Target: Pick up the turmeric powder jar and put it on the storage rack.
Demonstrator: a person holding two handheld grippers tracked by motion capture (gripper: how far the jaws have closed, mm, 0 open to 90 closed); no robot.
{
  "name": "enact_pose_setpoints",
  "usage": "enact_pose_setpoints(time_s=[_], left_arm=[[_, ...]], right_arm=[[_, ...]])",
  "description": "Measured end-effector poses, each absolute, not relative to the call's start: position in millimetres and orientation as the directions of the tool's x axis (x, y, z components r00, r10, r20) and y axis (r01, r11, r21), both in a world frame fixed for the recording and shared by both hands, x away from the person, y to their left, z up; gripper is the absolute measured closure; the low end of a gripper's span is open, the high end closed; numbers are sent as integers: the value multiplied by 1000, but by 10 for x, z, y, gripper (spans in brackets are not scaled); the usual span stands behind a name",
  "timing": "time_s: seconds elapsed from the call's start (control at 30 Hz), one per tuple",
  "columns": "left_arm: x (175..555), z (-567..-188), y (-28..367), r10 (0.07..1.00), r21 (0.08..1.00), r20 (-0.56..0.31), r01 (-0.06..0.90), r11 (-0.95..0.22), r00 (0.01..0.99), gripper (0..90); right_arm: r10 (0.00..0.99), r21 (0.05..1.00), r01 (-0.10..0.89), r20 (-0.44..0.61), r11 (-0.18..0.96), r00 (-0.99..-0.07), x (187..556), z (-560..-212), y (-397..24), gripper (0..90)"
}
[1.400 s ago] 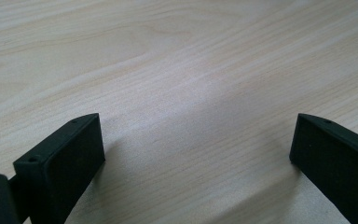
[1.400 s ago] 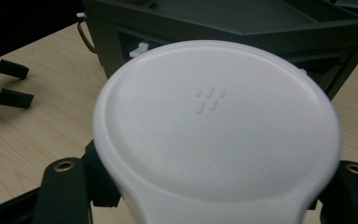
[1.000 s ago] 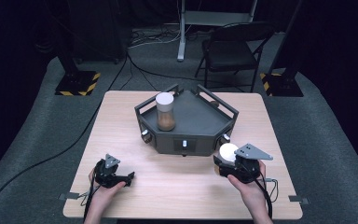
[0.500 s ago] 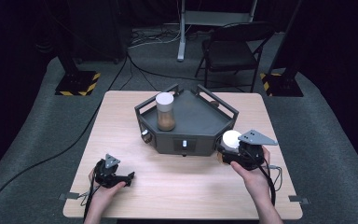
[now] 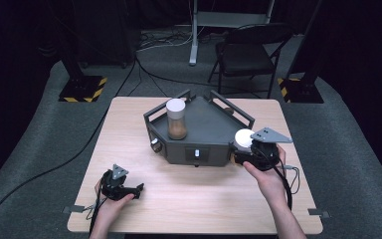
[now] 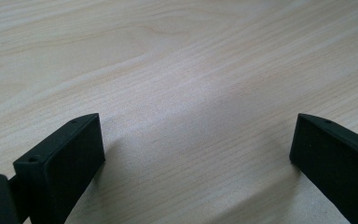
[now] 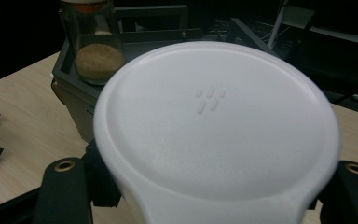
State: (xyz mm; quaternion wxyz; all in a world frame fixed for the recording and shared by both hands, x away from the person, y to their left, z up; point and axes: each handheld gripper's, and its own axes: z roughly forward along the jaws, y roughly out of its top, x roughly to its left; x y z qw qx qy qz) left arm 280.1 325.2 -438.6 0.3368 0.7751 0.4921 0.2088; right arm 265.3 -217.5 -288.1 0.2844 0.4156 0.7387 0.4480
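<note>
Right gripper (image 7: 214, 205) tight on white lid (image 7: 216, 126); left gripper (image 6: 196, 158) wide open, empty.

one jar (image 5: 176, 118), one white lid (image 5: 243, 137), one tray (image 5: 206, 130)

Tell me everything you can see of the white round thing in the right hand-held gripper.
The white lid is a round, smooth, matte piece that looks like plastic, with a raised rim and a small embossed mark of short dashes near its middle. Whether a container hangs below it cannot be told. The right hand-held gripper is shut on it from both sides, holding it top-up beside the dark tray's right front corner, above the wooden table.
</note>
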Motion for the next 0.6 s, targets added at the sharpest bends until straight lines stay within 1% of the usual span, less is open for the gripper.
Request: enact_pose_setpoints(time_s=[0.6], left_arm=[[2805, -4386, 3252, 902, 728, -7, 621, -291, 432, 28]], right_arm=[[880, 897, 367, -50, 248, -473, 2941, -2735, -2037, 294]])
